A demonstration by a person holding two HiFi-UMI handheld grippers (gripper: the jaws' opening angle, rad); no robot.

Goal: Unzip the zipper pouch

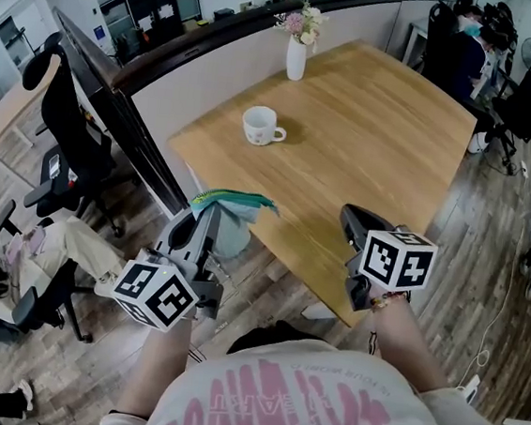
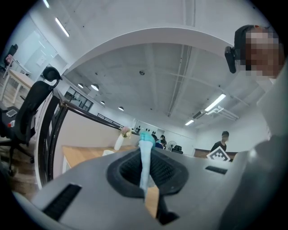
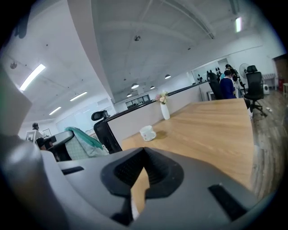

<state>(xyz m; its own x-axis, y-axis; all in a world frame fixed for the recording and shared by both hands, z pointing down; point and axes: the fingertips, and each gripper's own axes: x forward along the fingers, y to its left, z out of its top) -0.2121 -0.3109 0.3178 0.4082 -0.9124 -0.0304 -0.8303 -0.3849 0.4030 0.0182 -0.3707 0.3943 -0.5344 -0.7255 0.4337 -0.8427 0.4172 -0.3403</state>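
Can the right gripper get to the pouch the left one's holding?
Probably yes: only bare table lies between the right gripper and the pouch clamped in the left gripper. The right jaws are shut and empty, so they must open first.

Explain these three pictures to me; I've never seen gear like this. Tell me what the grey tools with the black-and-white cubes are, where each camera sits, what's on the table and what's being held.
There is no robot here. A person holds a grey two-jaw gripper in each hand, and the black-and-white cube on each is part of it. The head view comes from a camera on the person's head, looking steeply down. The other two views come from cameras riding on the grippers, each looking along its own jaws. On the light wooden table stand a white mug and a white vase of flowers. The left gripper is shut on a pale checked fabric pouch with a teal top, held in the air beside the table's near edge. The right gripper is shut with nothing between its jaws.
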